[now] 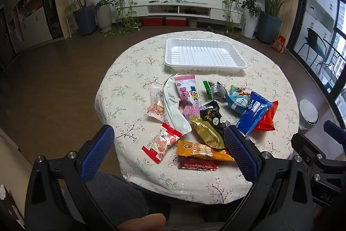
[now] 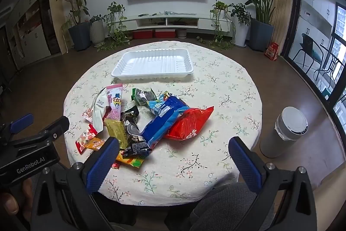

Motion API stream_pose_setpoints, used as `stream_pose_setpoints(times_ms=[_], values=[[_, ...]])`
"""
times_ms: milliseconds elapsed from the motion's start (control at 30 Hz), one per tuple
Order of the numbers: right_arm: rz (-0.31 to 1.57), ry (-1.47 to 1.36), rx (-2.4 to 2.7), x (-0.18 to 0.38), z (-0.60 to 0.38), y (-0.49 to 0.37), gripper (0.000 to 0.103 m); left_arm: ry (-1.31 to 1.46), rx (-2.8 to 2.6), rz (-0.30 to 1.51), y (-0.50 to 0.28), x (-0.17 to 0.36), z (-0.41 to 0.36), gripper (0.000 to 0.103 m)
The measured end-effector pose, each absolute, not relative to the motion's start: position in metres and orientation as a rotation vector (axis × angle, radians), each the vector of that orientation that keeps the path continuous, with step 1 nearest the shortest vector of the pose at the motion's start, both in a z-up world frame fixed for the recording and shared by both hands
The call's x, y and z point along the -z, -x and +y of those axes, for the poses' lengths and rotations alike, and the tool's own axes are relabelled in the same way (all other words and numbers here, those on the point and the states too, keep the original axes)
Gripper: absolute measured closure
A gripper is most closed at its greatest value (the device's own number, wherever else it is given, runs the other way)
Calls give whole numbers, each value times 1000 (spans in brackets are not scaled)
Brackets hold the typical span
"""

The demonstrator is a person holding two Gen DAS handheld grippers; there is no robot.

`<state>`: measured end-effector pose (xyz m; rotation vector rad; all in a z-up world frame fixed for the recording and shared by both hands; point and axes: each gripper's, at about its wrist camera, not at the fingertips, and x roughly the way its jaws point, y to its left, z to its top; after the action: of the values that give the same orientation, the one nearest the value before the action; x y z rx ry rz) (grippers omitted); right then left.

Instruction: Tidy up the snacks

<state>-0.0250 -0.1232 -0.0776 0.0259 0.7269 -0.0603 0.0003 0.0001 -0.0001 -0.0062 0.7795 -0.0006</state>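
A loose heap of bright snack packets (image 1: 207,118) lies overlapping on the worktop's (image 1: 270,83) near half; beyond them, apart, sits a white ribbed tray (image 1: 204,54), nothing inside

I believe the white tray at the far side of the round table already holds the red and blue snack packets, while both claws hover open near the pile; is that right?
Not quite: the white tray is empty. The right wrist view shows the red packet and blue packet still in the pile on the table. The left claw and right claw do hover open.
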Motion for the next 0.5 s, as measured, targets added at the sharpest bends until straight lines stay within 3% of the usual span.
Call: stream_pose_setpoints(times_ms=[500], values=[[728, -25, 60, 79, -123, 26, 0, 5, 0, 777, 0, 0, 0, 0]])
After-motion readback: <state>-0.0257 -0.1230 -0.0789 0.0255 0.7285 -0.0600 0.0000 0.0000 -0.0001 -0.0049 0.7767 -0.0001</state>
